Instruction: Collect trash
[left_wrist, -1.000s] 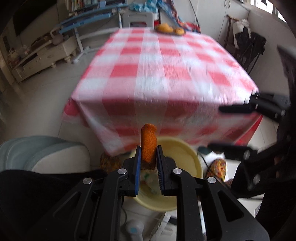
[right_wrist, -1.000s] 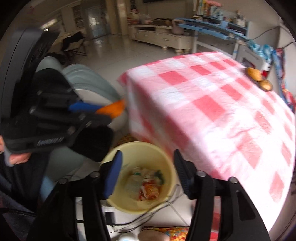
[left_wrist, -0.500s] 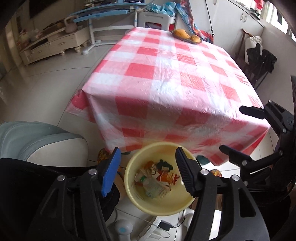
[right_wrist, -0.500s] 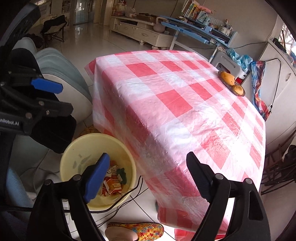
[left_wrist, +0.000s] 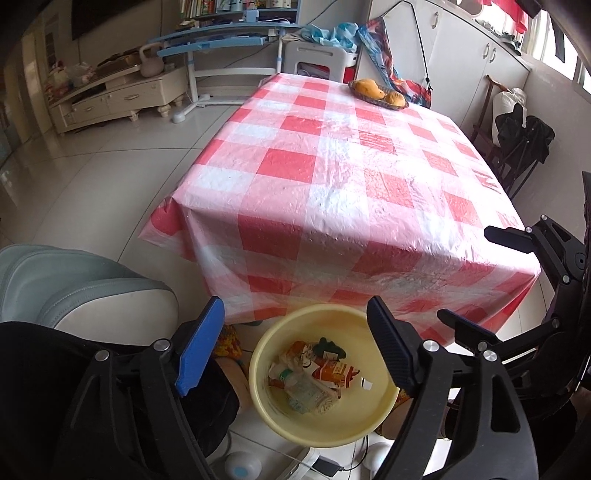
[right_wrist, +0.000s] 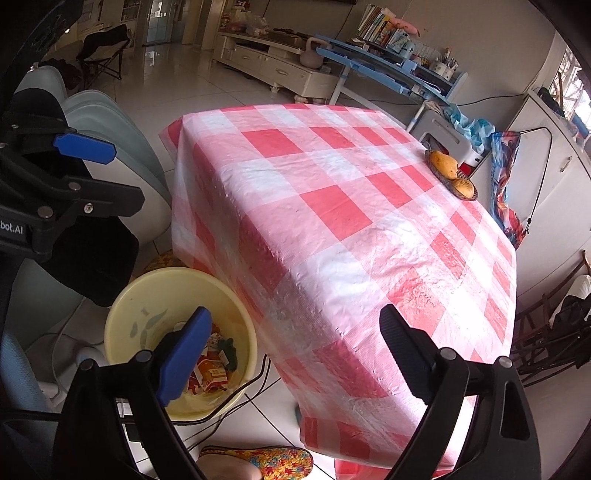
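Trash (left_wrist: 314, 373), a heap of crumpled wrappers and small printed cartons, lies at the bottom of the pale yellow round plastic basin (left_wrist: 284, 421) on the floor tiles, just beside the hanging edge of the red-and-white checked plastic tablecloth (left_wrist: 343, 177). My left gripper (left_wrist: 295, 343) hovers over the basin with its jaws opening and nothing between them; my right gripper (right_wrist: 295, 347) hangs over the table's corner, jaws also opening and empty.

Risks, as I judge them: the two tools sit close together, so a careless swing could knock them against each other. A dark cable (right_wrist: 258, 376) runs just past the basin, and a low sweep could snag it and tip the contents out. The only other things on the cloth are yellow-orange fruits in a shallow woven tray (left_wrist: 378, 94) at the far edge, and I must not mistake those for rubbish.

Against a second ago: my left tool then pinched an orange, rough-surfaced stick upright above the basin; now that piece is released and I cannot pick it out among the litter. Both jaws stand much wider than before.
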